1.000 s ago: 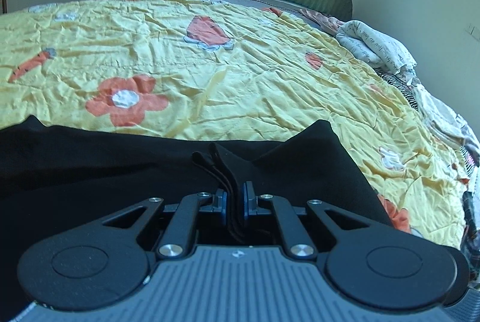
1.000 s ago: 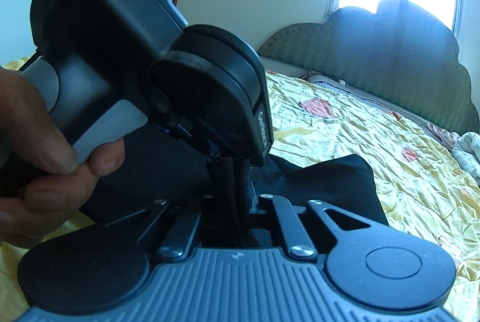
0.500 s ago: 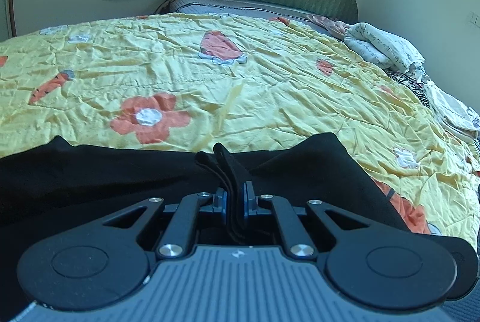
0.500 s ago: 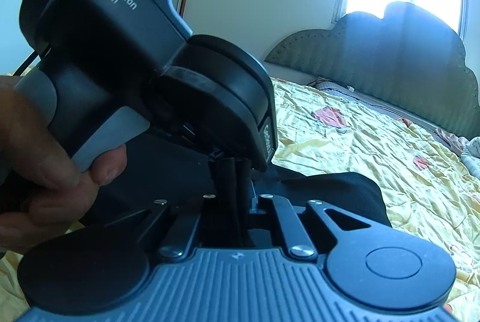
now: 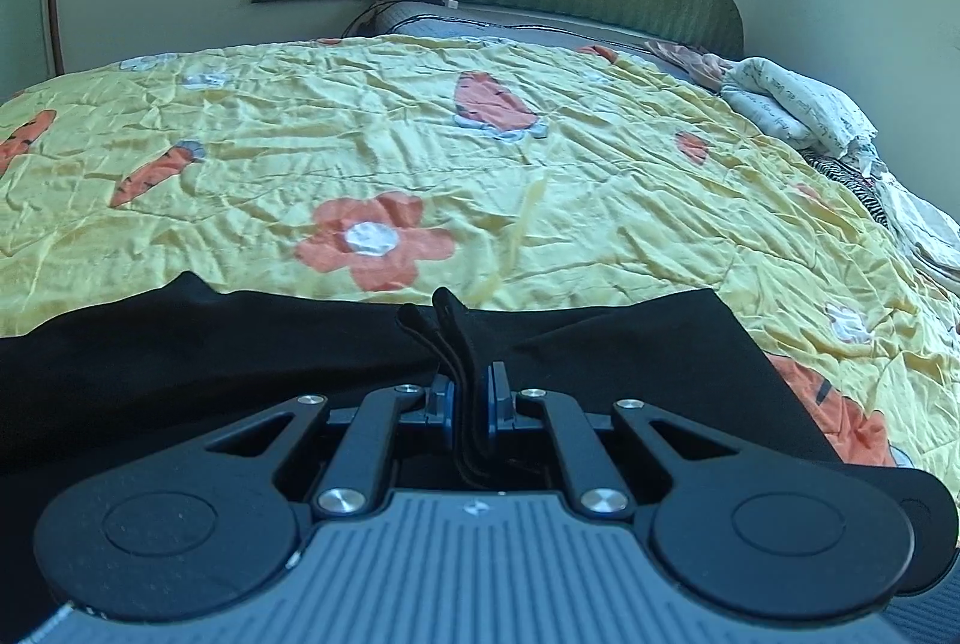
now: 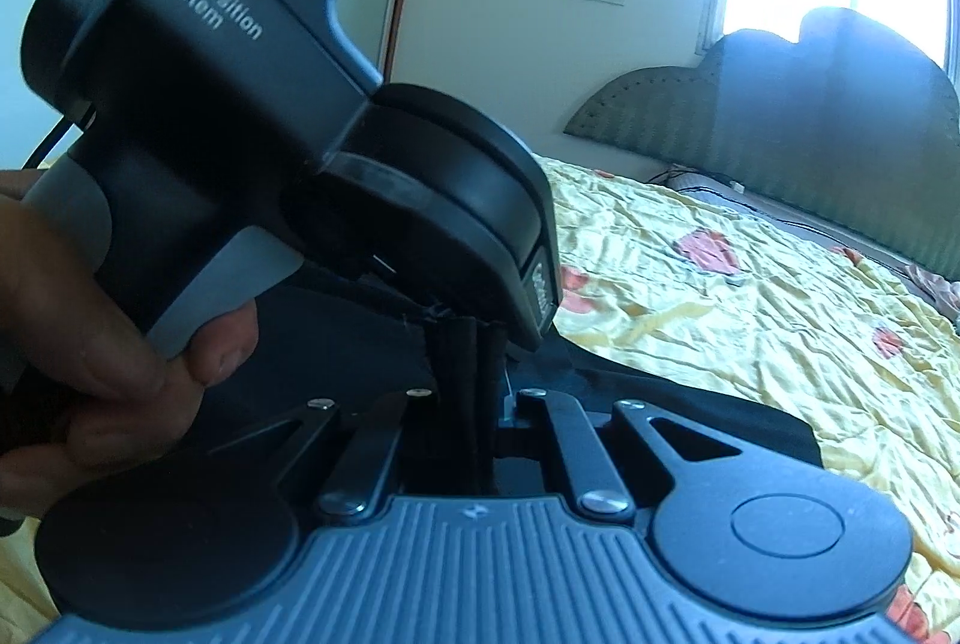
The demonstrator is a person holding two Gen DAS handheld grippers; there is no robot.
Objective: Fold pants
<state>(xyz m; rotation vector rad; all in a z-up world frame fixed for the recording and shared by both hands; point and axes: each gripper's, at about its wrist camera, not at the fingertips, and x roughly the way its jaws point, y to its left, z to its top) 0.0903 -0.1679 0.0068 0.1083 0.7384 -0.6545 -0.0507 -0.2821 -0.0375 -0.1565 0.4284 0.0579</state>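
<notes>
"DAS Data Acquisition System" on left gripper (image 6: 462, 332) housing

Both wrist views low, close over bed (image 5: 540, 176), facing headboard (image 6: 810, 122); right view sees left tool (image 6: 474, 338).

Matt black cloth pants (image 5: 630, 344)
</notes>
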